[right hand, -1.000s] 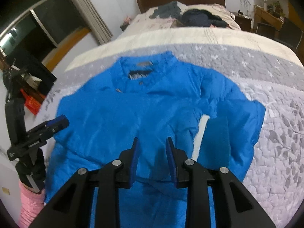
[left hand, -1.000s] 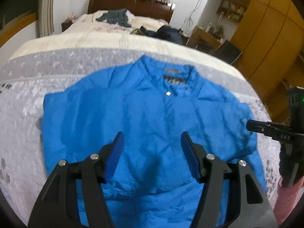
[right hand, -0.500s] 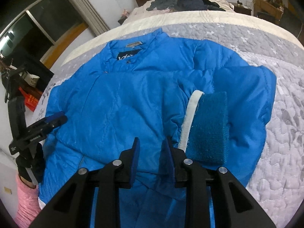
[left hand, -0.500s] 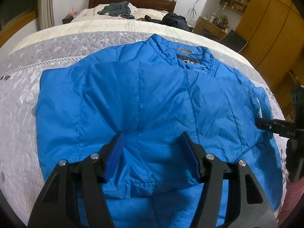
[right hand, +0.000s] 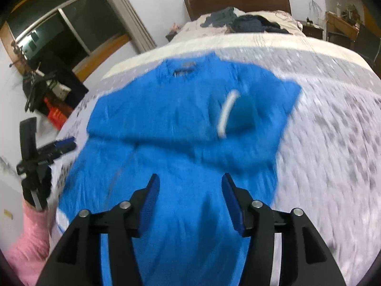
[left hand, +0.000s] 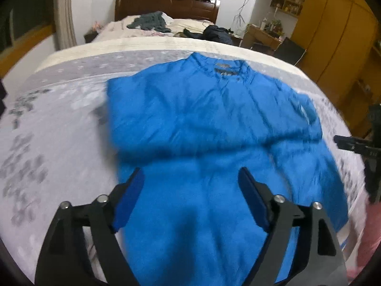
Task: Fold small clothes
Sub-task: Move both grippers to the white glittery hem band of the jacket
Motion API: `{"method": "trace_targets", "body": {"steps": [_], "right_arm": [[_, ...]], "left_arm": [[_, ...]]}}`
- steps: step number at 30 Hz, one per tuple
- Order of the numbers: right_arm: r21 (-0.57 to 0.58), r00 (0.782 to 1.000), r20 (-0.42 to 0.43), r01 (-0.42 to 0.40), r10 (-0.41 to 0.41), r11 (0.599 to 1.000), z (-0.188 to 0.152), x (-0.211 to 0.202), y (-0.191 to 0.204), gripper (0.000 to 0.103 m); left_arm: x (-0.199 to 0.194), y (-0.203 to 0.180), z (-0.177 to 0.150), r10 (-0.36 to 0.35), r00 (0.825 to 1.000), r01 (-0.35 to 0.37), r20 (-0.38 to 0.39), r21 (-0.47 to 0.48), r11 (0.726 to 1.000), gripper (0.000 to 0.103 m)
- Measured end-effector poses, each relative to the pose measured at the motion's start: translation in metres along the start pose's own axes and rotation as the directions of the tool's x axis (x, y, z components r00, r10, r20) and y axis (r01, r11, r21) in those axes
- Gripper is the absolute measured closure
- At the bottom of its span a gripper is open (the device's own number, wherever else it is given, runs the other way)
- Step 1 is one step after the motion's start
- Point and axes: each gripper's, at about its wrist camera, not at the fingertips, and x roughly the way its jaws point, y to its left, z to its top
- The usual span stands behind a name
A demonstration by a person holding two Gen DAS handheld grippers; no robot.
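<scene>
Both our jaws gape empty over the blue jacket (left hand: 214, 124), its hem nearest, collar (left hand: 225, 68) pointing straight away.

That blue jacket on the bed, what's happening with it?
A person is folding it, with a gripper tool in each hand. The blue jacket lies flat on the grey quilt, collar towards the headboard, with both sleeves laid in across the front. The left gripper and right gripper are both open, over the jacket's bottom part, holding nothing. The picture is blurry, so I can't tell if they touch the cloth.
</scene>
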Motion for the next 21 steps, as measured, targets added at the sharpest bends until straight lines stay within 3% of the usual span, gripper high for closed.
{"method": "trace_targets", "body": {"steps": [6,12,21], "right_arm": [[0.035,1.0,-0.015,-0.001,0.002,0.999,-0.067,-0.03,-0.009,0.042],[0.069,0.999,-0.032,-0.004,0.006,0.998,-0.131,-0.051,-0.005,0.039],[0.128,0.995,-0.066,-0.066,0.075,0.99,-0.193,-0.06,0.006,0.039]], "left_arm": [[-0.042,0.02,-0.066,0.029,0.999,-0.032,-0.037,-0.069,0.997,0.019],[-0.059,0.03,-0.124,0.026,0.995,-0.04,-0.1,-0.143,0.989,0.018],[-0.067,0.035,-0.175,-0.09,0.987,0.054,-0.13,-0.259,0.964,0.018]]}}
